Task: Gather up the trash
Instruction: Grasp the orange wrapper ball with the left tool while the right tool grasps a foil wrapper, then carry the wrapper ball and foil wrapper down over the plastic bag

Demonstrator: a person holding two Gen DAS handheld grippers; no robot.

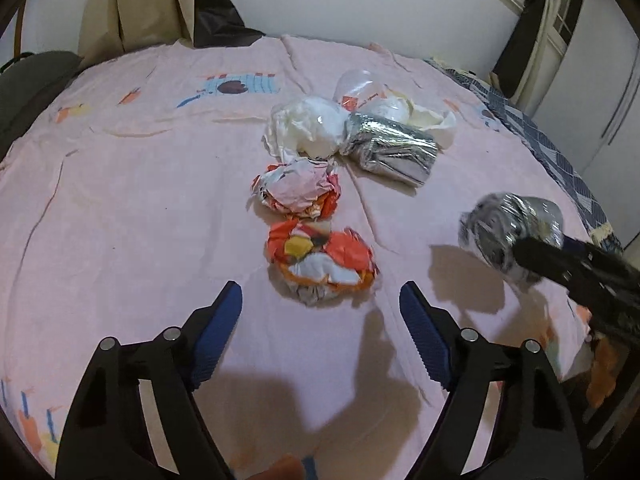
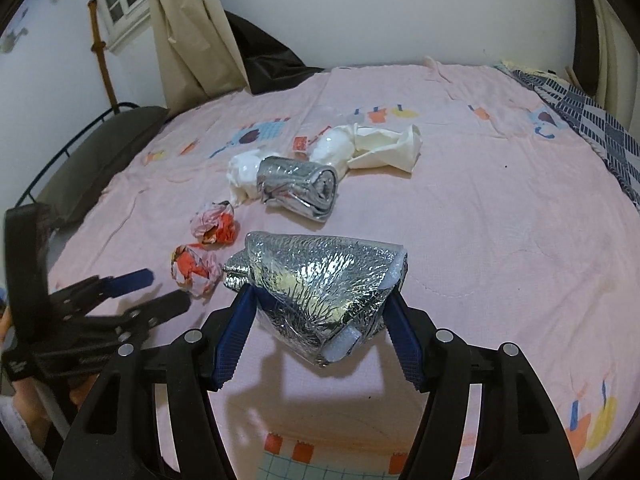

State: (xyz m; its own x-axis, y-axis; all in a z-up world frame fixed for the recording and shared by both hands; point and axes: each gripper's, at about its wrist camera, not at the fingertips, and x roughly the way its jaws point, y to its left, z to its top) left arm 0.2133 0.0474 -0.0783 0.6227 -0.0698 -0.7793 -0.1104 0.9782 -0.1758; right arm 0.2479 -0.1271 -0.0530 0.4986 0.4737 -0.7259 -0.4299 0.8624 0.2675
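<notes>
Right gripper jaws clamping foil wad, holding it lifted above bed. Left gripper jaws gaping wide, gripping nothing, hovering; orange wrapper lying at 12 o'clock just beyond. Foil roll lying further back.

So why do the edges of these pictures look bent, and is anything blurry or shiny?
Both views are fisheye, so the pink bedspread bulges and the corners go dark. In the left wrist view the foil bundle held by the right gripper is motion-smeared. In the right wrist view that foil glints, and the left gripper looks blurred; both views show soft shadows below the grippers.
</notes>
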